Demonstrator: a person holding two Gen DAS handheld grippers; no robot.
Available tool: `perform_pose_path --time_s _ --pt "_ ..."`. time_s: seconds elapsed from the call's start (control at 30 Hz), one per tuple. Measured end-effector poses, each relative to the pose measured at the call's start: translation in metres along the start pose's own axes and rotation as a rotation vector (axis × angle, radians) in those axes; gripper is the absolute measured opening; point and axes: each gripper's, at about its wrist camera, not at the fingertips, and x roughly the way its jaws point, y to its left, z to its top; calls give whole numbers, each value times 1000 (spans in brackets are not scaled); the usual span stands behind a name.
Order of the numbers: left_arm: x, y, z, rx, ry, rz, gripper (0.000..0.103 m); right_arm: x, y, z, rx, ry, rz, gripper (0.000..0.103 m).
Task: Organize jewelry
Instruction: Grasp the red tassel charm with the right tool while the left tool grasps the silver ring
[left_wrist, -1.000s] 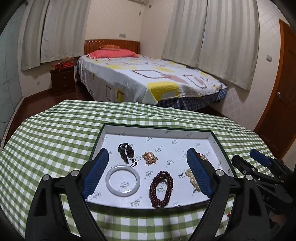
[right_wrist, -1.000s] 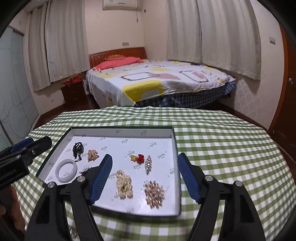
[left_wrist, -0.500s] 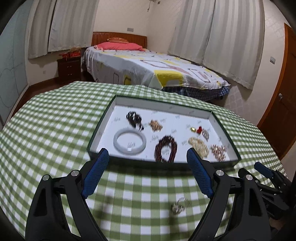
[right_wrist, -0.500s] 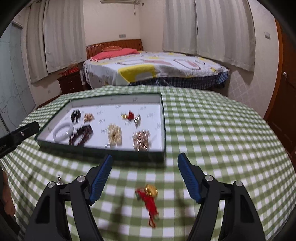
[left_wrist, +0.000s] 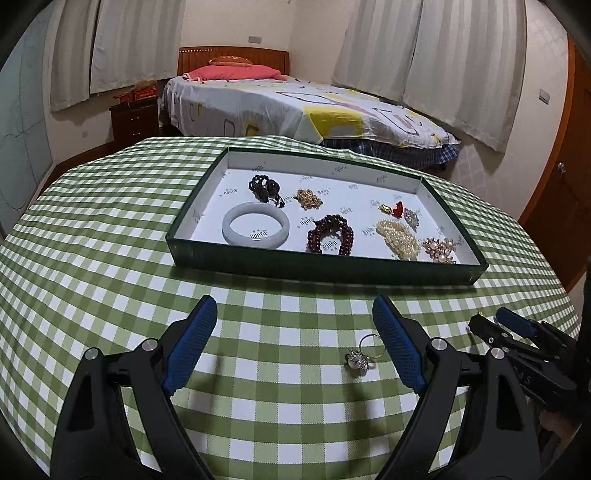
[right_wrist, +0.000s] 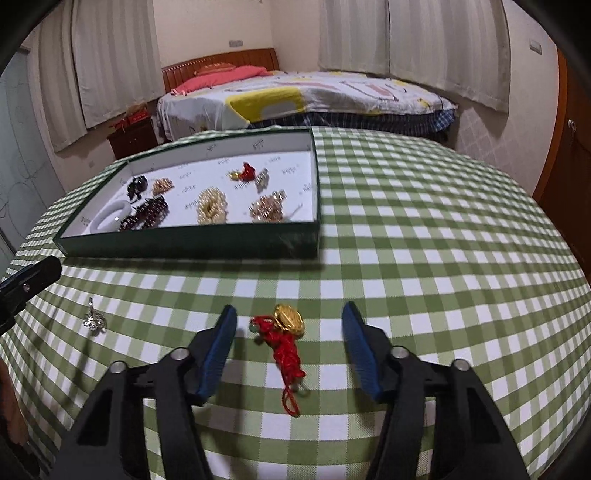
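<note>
Jewelry is mostly gathered in the green tray (left_wrist: 325, 263), while two pieces are left on the checked cloth (right_wrist: 406, 258). A gold-and-red charm (right_wrist: 286, 332) is framed by the right gripper (right_wrist: 288, 343), whose jaws are closing but not yet pressing it. A silver ring (left_wrist: 360, 356) is straddled by the left gripper (left_wrist: 295, 343), held wide and empty, apparently for pickup.

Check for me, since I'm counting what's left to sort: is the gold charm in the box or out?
Out. The gold charm lies on the tablecloth, in front of the box.
</note>
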Motion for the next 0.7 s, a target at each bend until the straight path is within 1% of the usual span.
perform_pose_path --time_s 0.03,0.1,0.13,0.3,0.53,0.63,0.7 --pt "1 -1 -1 2 4 -2 84 -1 0 0 -4 -3 -4 45" --pt "2 -3 -4 6 14 -7 84 -2 3 -1 -15 -3 -2 29" --pt "3 -5 -5 10 20 -9 84 -2 3 -1 -18 -3 1 27" --pt "8 -13 -11 33 44 -21 84 -4 4 -3 -15 -5 19 24" --pt "17 -24 -16 67 76 -35 84 -7 6 -6 -5 -7 37 24" --pt "23 -27 -19 75 92 -40 81 -7 5 -6 1 -8 43 24" --pt "25 -29 -20 82 100 -45 74 -8 3 -6 6 -9 46 24"
